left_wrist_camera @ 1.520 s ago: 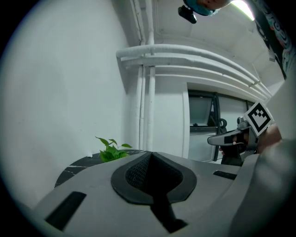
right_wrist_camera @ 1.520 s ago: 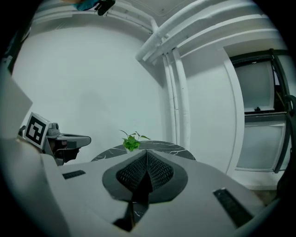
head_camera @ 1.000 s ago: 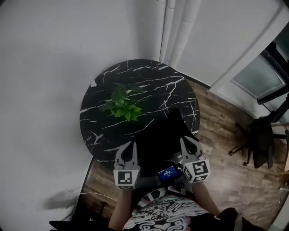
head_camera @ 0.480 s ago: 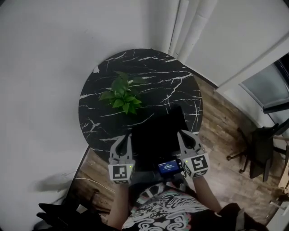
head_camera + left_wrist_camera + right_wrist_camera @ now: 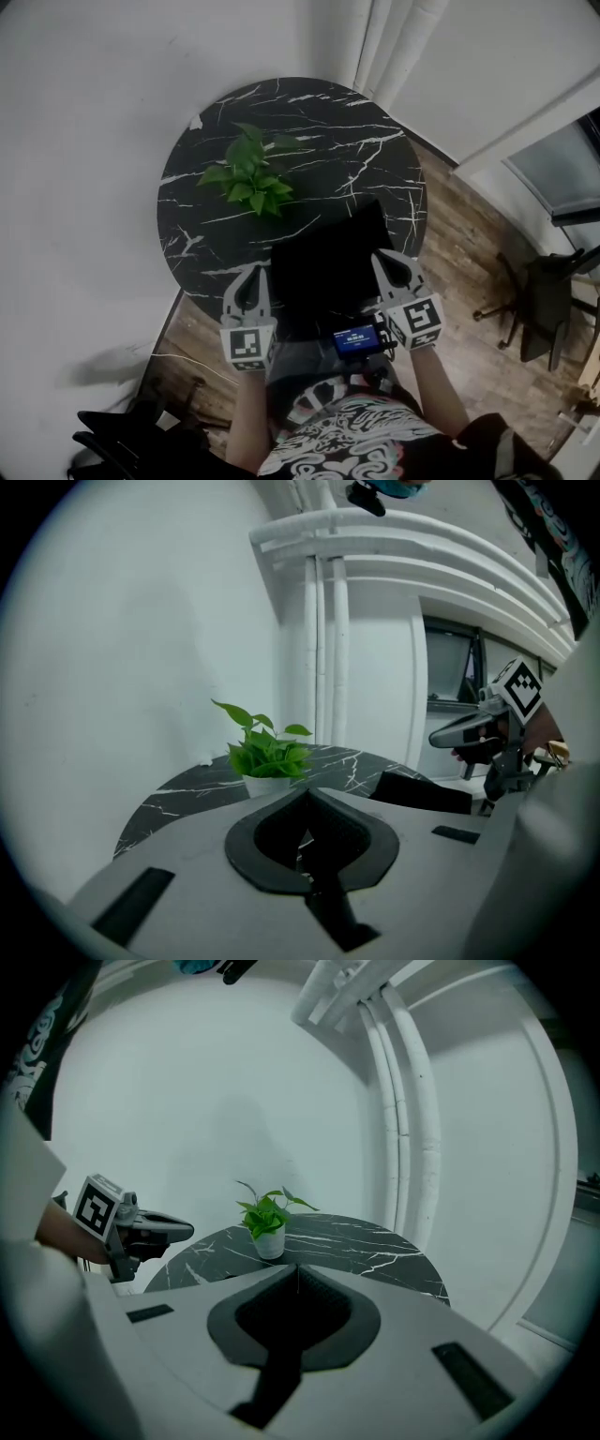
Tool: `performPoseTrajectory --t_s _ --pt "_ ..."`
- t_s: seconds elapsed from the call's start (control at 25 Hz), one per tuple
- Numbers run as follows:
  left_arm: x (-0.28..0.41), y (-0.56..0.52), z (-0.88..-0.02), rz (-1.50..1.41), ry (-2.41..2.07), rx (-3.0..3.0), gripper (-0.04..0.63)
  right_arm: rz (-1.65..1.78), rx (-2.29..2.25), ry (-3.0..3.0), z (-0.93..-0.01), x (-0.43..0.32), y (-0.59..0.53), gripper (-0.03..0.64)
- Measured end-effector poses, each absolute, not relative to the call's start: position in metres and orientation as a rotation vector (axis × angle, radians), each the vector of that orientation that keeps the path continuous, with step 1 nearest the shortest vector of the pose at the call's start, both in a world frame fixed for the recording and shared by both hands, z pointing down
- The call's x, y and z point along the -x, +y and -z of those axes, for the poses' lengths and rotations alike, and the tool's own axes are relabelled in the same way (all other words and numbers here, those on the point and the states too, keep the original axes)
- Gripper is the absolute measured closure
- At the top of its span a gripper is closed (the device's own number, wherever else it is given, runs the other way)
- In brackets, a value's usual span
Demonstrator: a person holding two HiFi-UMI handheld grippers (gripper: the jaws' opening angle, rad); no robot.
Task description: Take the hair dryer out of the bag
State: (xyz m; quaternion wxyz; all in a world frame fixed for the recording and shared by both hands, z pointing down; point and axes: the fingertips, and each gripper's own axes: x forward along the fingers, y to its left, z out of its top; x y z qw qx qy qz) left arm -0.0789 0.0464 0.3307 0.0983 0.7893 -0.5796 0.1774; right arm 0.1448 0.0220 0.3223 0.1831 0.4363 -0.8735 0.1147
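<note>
A black bag [image 5: 328, 267] lies flat on the near part of the round black marble table [image 5: 375, 159]; no hair dryer shows. My left gripper [image 5: 251, 274] hovers at the bag's left edge by the table rim, jaws shut and empty. At the bag's right edge my right gripper [image 5: 384, 258] is also shut and empty. In the left gripper view the shut left gripper [image 5: 307, 791] points past the bag [image 5: 422, 792], with the right gripper [image 5: 469, 731] across from it. In the right gripper view the right gripper [image 5: 297, 1267] faces the table [image 5: 375, 1251], and the left gripper [image 5: 159, 1230] is at the left.
A small potted green plant [image 5: 251, 178] stands on the table beyond the bag. White walls and a curtain [image 5: 394, 37] close the far side. A dark chair [image 5: 544, 309] stands on the wooden floor at the right. A small device with a blue screen [image 5: 356, 339] sits at the person's waist.
Both grippers have sunk toward the table's near edge and stand a little wider apart on either side of the bag. Their jaws stayed shut. The bag has not moved.
</note>
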Motion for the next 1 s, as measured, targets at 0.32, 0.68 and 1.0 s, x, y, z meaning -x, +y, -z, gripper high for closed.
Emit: performPoseTrajectory --t_s 0.32,0.68,1.0 --pt "0.089 0.057 -0.363 -0.558 -1.712 -2.297 0.581 -0.286 -1.078 -2.411 -0.355 -0.130 0.031 0.597" --pt "0.091 0.079 -0.417 -0.625 -1.623 -2.237 0.581 -0.300 -0.814 -2.390 -0.403 -0.099 0.045 0.597" --pt "0.089 0.082 -0.441 -0.663 -1.560 -2.276 0.580 -0.135 -0.532 -2.379 -0.429 -0.046 0.069 0.595"
